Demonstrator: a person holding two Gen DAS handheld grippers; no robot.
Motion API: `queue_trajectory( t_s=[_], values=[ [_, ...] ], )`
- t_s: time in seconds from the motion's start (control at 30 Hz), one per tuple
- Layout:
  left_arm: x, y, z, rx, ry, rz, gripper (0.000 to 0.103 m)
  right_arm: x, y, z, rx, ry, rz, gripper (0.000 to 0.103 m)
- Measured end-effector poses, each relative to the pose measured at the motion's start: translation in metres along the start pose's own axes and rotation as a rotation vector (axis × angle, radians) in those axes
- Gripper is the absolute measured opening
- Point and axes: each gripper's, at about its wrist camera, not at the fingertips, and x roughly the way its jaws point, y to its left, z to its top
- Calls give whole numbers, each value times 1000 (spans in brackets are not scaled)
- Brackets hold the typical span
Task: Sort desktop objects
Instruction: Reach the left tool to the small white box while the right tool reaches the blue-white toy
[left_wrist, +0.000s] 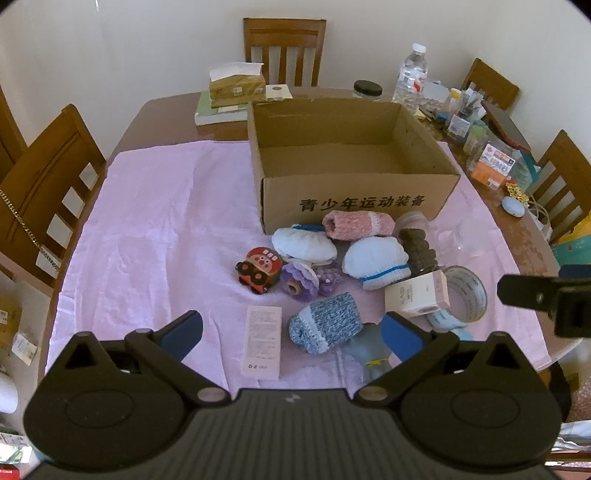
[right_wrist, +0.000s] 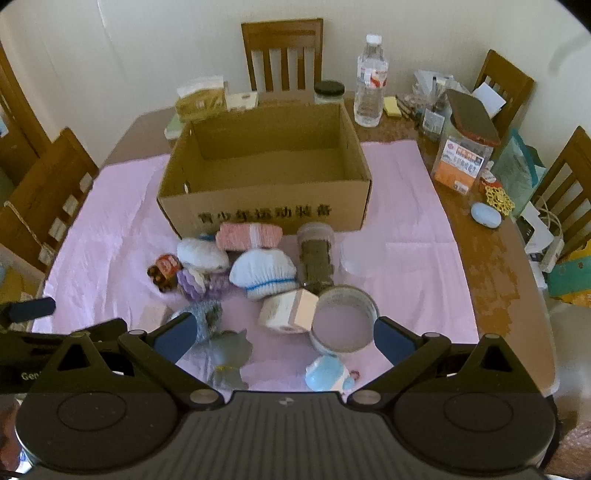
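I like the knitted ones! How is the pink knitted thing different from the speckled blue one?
The pink knitted piece lies right against the cardboard box; the speckled blue knitted piece lies nearer the cameras, beside a flat pink carton. The pink one has a white band; the blue one has a pale rim. Both are knitted and lie on the pink cloth.

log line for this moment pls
stage: start | left gripper: jaws open, empty | right gripper: jaws open, empty | cardboard box: empty | items: piled on pink cloth
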Motion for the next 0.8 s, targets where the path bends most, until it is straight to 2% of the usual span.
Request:
queue_trajectory(
  t_s=[0.3, 0.43, 0.6, 0.7, 0.8],
  values=[
    [7, -1, -2, 51, -22, -18, 103, 1, -3, -2, -22, -67, 15, 103],
    [11, -1, -7, 81, -32, -18, 103, 4, -5, -3, -41, -68, 8, 103],
    [14, 4, -14, 103, -77, -43, 103, 7, -11, -4, -29, -76, 3, 103],
    [17, 7, -20, 134, -113, -34, 103, 11, -13, -8, -43, -94, -11, 103],
    [25, 10, -25, 165, -89, -30, 103, 16, -13, -13, -79, -108, -23, 103]
  ],
)
